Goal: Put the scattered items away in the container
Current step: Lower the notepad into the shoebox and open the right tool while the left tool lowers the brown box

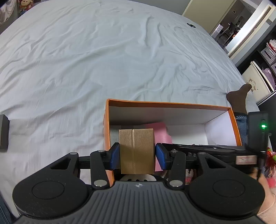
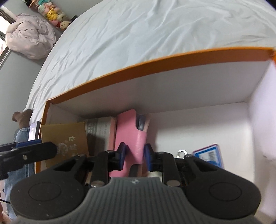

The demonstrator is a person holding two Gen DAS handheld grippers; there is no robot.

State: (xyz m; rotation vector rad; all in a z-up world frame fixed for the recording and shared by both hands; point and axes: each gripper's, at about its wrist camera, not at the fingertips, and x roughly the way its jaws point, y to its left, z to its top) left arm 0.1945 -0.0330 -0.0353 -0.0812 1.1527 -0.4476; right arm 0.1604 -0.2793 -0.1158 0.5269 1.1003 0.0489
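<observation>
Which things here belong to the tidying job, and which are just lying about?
Part of the job:
- orange box
- gold carton, clamped in the left gripper
- pink case, between the right gripper's fingers
- book in the box
- blue card in the box

Lying about:
- plush toys
- bundled duvet
- dark device on the bed

The right hand-held gripper is reaching into the orange box, its blue pads flanking a pink case; contact is unclear. A gold box is standing left, gripped by the left hand-held gripper. The box is sitting on the white bed.
</observation>
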